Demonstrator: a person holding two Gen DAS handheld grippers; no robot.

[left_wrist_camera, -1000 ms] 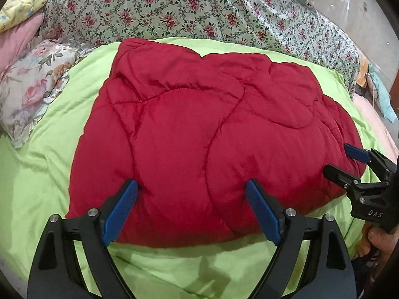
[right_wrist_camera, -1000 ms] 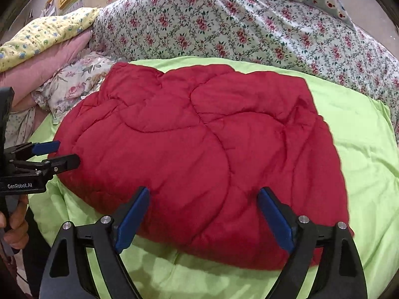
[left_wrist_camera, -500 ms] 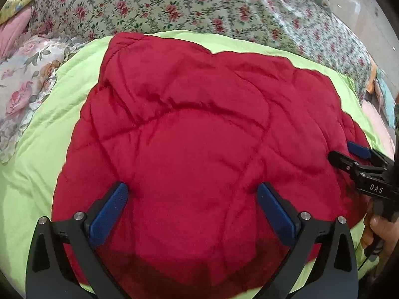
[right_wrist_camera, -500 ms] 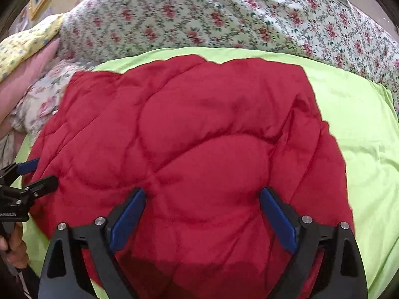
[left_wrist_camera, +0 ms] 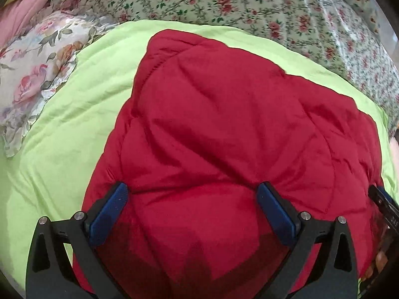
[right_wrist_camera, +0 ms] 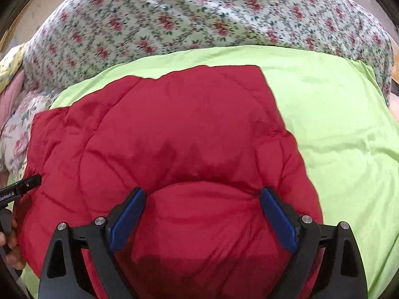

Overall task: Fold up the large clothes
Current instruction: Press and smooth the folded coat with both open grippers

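Both grippers, the left gripper (left_wrist_camera: 192, 201) and the right gripper (right_wrist_camera: 202, 206), stand wide over the red quilted garment (left_wrist_camera: 237, 129), maybe pressing it. It lies on the green blanket (right_wrist_camera: 336, 124).

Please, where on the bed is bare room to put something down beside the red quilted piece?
Bare green sheet lies free right of the red quilted piece, up to the floral blanket. A second patch lies between it and the floral pillow. The near edge is crowded.
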